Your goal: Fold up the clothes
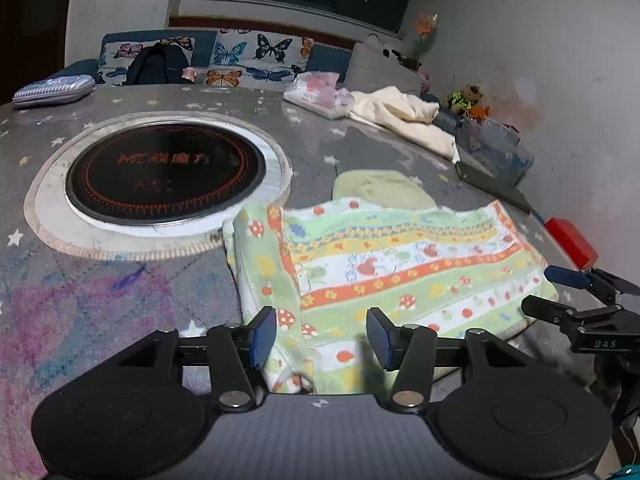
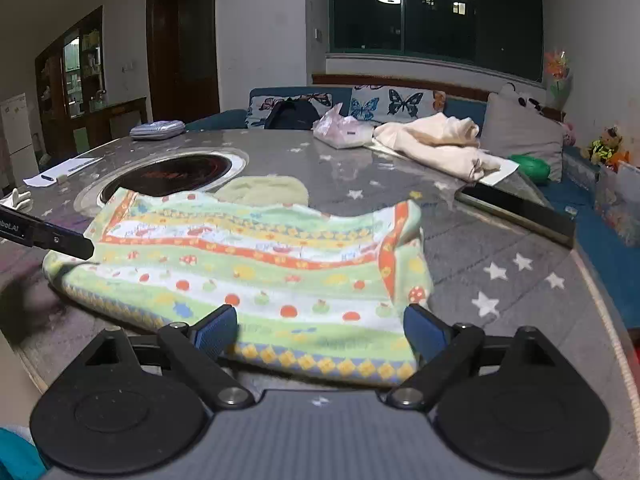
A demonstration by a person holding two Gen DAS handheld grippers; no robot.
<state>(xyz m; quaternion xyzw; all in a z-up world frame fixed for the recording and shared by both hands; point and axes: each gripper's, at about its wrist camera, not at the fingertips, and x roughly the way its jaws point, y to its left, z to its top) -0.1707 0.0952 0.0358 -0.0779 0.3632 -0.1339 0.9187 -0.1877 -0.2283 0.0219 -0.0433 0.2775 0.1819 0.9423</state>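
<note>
Both grippers, left [image 1: 321, 334] and right [image 2: 320, 330], jaws spread, over striped mushroom-print towel [image 1: 400, 264] (rumpled); "DAS" on right gripper

One striped mushroom-print towel [image 2: 256, 264] lies on the star-patterned table [image 2: 500, 248], beside one pale green cloth [image 2: 264, 190], one cream garment [image 2: 436, 140], one plastic bag [image 2: 344, 130], one round induction cooktop [image 1: 164, 172], one striped pouch [image 2: 157, 129] and two butterfly cushions [image 2: 394, 104]; two grippers, left [image 1: 320, 334] and right [image 2: 320, 330].
</note>
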